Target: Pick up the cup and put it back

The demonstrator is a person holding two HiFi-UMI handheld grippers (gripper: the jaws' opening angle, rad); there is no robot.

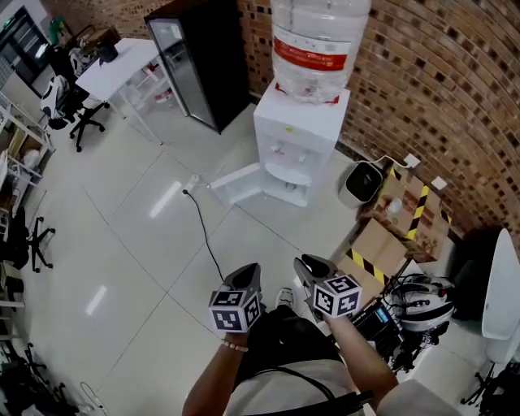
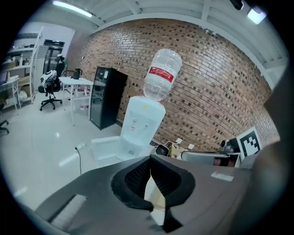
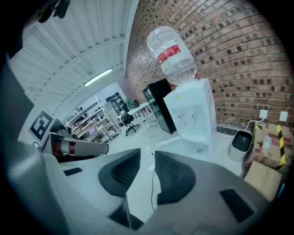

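left gripper (image 2: 149,161) is hovering closed and empty, right gripper (image 3: 147,158) is hovering slightly open, nothing between its jaws. water dispenser (image 1: 296,138) is standing at 12 o'clock; small white thing (image 1: 395,206) is sitting on cardboard box (image 1: 409,233) at 2 o'clock, can't tell if it's the cup.

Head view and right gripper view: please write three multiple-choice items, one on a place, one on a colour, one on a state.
1. In the head view, the black fridge stands where from the water dispenser? A) left B) right C) on top
2. What colour is the bottle label? A) blue B) green C) red
3. How are the right gripper's jaws? A) shut on a cup B) apart, empty C) pressed together
Key: A, it stands further left along the wall; C, a red band circles the bottle; B, only floor shows between them.
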